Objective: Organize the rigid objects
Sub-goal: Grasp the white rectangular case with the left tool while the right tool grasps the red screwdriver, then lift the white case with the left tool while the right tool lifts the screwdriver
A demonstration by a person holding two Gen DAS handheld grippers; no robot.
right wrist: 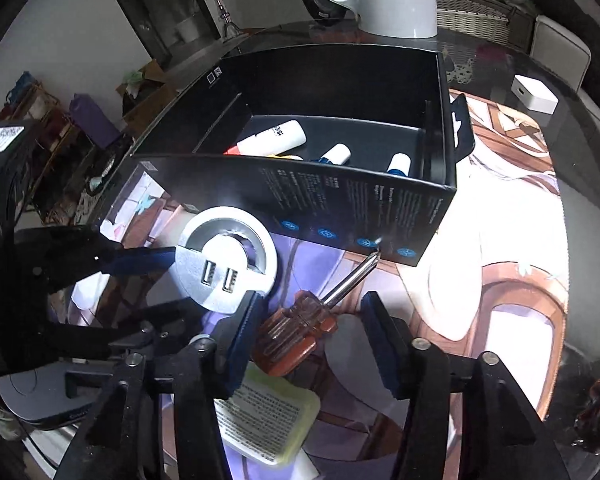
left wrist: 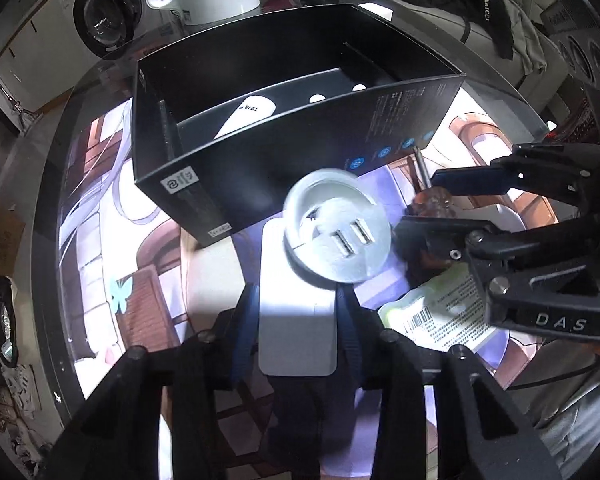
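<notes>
The step in hand looks like a double pick-up, with items gathered beside the black cardboard box (right wrist: 380, 208) before going in. It is matt, straight-walled and open-topped, standing on a glossy printed mat on the worktop (left wrist: 100, 208); white tubes (right wrist: 276, 138) already lie on its floor.

The left gripper (left wrist: 296, 300) has its blue-padded jaws partly closed around a white rectangular block. A round white USB socket puck (left wrist: 338, 230), smooth plastic with two ports, sits at the block's far end, just in front of the box.

The right gripper (right wrist: 312, 332) stands with jaws partly open either side of the screwdriver (right wrist: 300, 332), whose ribbed amber handle lies between them; the pads seem not to press on it. Its steel shaft points at the box wall.

Next, I judge, the right jaws must close on the handle, then lift over the rim.
</notes>
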